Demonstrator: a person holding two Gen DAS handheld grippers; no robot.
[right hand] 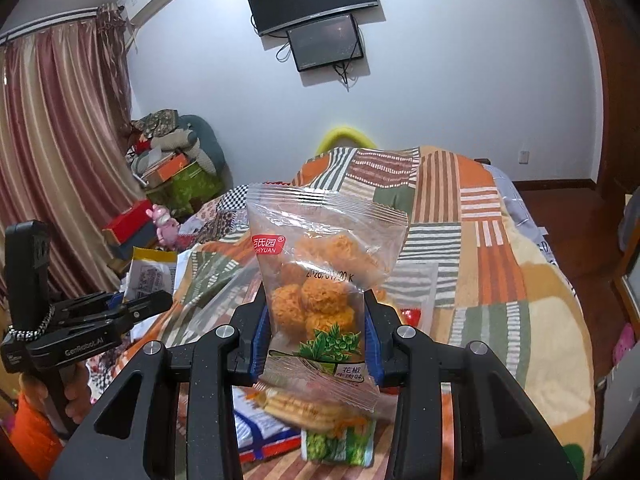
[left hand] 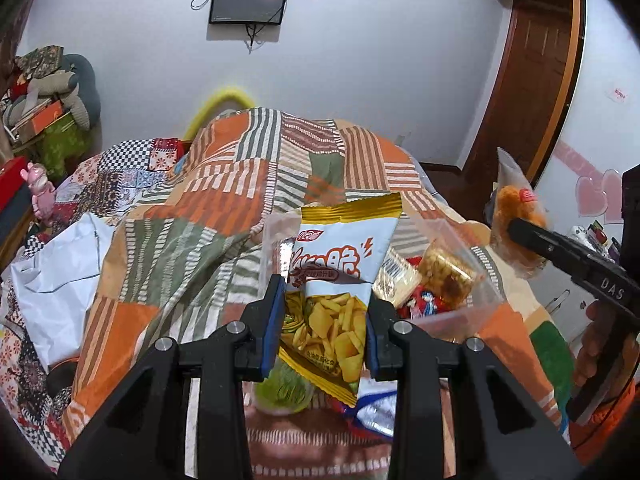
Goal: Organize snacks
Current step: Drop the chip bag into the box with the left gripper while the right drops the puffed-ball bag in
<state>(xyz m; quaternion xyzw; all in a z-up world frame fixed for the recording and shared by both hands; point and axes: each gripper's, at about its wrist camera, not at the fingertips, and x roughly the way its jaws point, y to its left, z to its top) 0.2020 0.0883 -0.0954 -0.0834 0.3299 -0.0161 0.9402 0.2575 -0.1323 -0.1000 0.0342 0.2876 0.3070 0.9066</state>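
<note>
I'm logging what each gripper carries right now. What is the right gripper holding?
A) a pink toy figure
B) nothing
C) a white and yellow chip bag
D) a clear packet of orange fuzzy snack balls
D: in the right wrist view, the right gripper has its blue pads pressed against a clear packet of orange snack balls; the white and yellow chip bag sits in the left gripper.

blurred snack pile under tongs

Two grippers, each clamping one snack packet: a chip packet and a clear packet (orange balls inside); two wall screens.
</note>
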